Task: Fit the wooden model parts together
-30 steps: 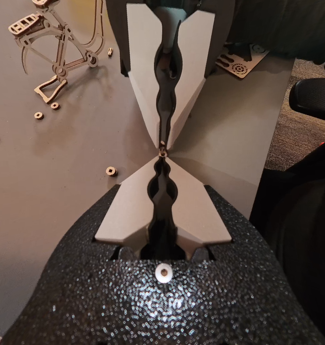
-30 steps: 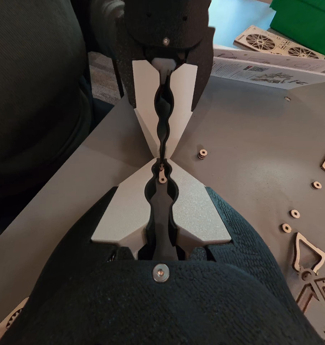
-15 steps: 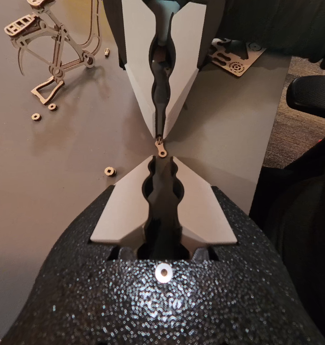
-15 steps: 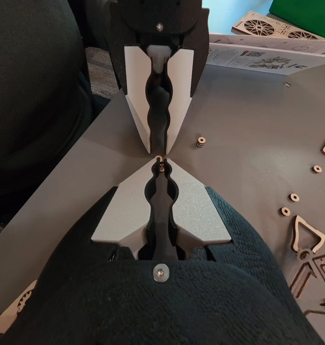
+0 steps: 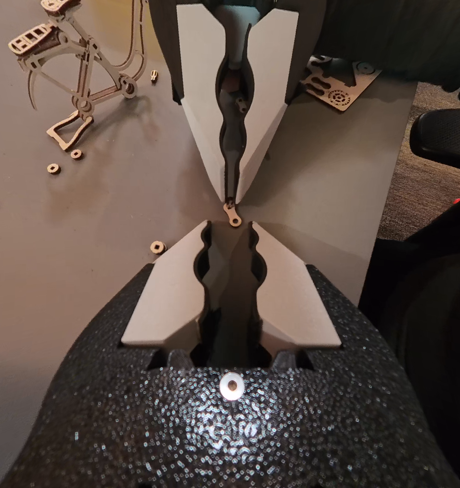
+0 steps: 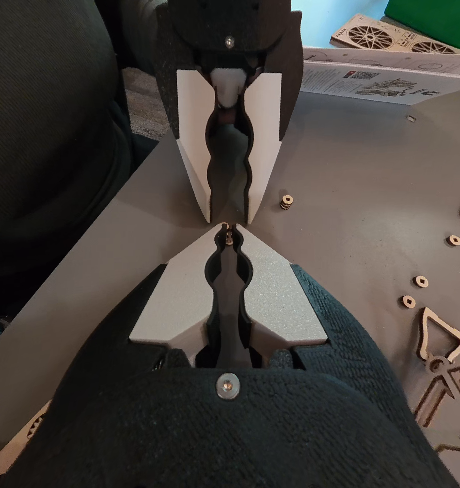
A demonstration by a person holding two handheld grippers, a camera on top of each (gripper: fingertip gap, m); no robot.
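The left claw (image 5: pixel 230 224) fills the foreground with its pale fingers (image 5: pixel 176 287) spread apart and nothing between them; facing it tip to tip, the right claw (image 5: pixel 231 202) pinches a small wooden link (image 5: pixel 232 214) whose ringed end hangs free just before the left fingertips; the grey bench (image 5: pixel 104 224) carries a partly built wooden model (image 5: pixel 78 66) at far left, loose wooden washers (image 5: pixel 158 247) near it, and a cut-out wooden sheet (image 5: pixel 339 87) at the far edge.
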